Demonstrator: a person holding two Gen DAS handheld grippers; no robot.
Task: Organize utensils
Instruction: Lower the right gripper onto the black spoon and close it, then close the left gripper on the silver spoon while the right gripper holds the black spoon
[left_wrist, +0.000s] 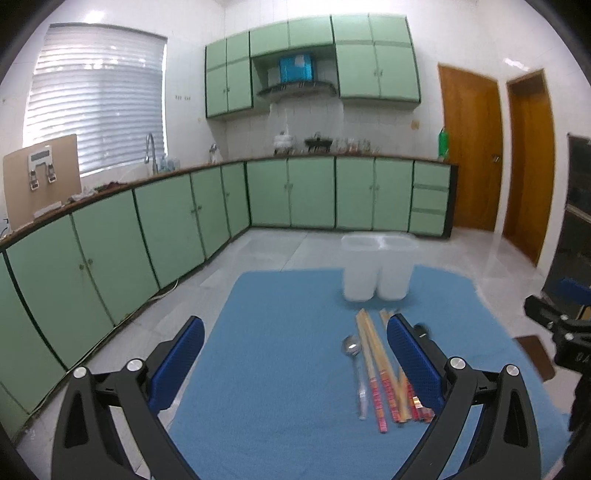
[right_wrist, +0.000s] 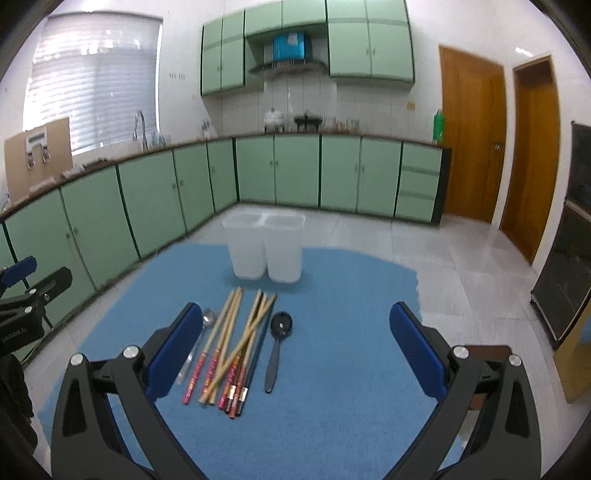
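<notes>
Several wooden chopsticks (right_wrist: 229, 343) with red patterned ends lie fanned on the blue cloth (right_wrist: 332, 369), in front of a white two-compartment holder (right_wrist: 264, 251). A black spoon (right_wrist: 279, 343) lies to their right. A silver spoon (right_wrist: 201, 332) with a clear handle lies to their left, partly behind my right gripper's left finger. My right gripper (right_wrist: 295, 347) hovers open above the utensils, holding nothing. In the left wrist view the chopsticks (left_wrist: 380, 373), silver spoon (left_wrist: 352, 354) and holder (left_wrist: 376, 269) sit right of centre. My left gripper (left_wrist: 295, 362) is open and empty; its right finger hides part of the pile.
Green floor cabinets (left_wrist: 147, 236) run along the left and back walls beyond the table. Two wooden doors (right_wrist: 476, 140) stand at the right. The other gripper's body (left_wrist: 561, 332) shows at the right edge of the left wrist view.
</notes>
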